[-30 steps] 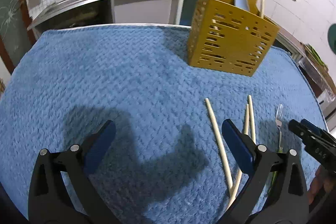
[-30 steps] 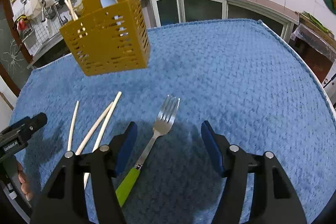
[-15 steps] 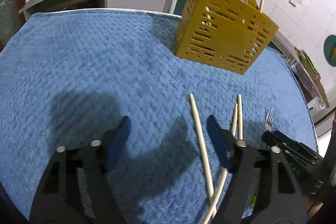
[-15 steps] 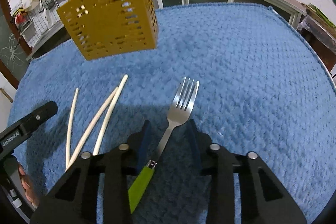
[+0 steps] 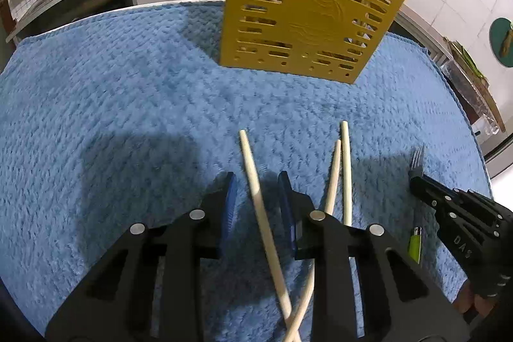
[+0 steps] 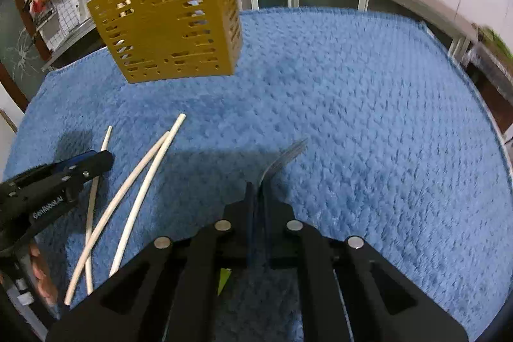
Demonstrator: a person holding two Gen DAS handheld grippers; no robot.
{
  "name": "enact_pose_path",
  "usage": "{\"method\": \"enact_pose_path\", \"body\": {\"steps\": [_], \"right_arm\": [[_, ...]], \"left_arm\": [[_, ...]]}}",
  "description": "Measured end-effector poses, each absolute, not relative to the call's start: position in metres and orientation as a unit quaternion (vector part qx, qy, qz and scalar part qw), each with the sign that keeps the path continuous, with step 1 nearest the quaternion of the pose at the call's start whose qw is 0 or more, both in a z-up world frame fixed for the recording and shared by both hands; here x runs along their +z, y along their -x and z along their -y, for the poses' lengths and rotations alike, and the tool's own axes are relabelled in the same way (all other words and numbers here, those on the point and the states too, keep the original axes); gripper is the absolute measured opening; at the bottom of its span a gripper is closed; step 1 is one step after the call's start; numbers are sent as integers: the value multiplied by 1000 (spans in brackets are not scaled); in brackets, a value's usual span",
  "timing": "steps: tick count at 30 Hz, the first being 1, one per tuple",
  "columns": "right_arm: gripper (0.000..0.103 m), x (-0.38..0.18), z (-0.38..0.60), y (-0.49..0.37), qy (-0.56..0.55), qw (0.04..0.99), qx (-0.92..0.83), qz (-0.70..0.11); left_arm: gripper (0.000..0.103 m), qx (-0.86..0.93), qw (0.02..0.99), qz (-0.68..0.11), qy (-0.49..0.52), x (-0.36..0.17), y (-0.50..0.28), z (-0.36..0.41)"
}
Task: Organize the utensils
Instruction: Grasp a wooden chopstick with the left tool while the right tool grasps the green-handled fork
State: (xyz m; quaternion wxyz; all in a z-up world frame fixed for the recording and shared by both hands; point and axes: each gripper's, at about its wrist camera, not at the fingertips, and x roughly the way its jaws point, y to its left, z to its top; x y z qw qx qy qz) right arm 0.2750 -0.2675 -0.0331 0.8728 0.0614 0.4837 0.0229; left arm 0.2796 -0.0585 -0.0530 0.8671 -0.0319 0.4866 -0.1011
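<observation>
Mustard-yellow slotted caddy (image 5: 307,18); blue woven-textured cloth (image 5: 128,104); cream chopsticks (image 5: 256,194); green-handled fork (image 5: 415,241)

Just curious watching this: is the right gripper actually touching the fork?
Touching. In the right wrist view the right gripper has its blue pads closed on the fork, with no gap visible.

Bench cover: blue cloth (image 5: 128,104), thick, matt, rough knitted-looking weave. Utensil caddy (image 5: 307,18): mustard-yellow moulded plastic, smooth, faint sheen, pierced with slots. Chopsticks (image 5: 259,207): pale, smooth, matt, probably wood or bamboo; the view is too soft to tell. Fork (image 6: 282,159): bright polished metal, blurred; its handle (image 5: 415,246) glossy lime-green plastic. Left tongs (image 5: 256,191) and right tongs (image 6: 258,194): matt black plastic frames with silver metal rivets and blue pads.
</observation>
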Motion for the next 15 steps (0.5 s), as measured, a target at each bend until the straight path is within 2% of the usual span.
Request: {"method": "enact_pose_path", "body": {"steps": [4,6,9,15], "right_arm": [[8,-38,274,-280,-108,855,28,-507],[8,-39,273,-281,-108,853,22,-510],[7,-39,270,-284,-107,848,13,-518],[4,-38,274,-286,-107,848,18,-518]], "left_arm": [[24,-98,865,-492,28,-54,-286,64],[19,-95,864,-494,24,-54,-290,67],[7,-93,863,-495,31,-55,-295,63],[6,-106,861,-494,58,-54,-297,52]]}}
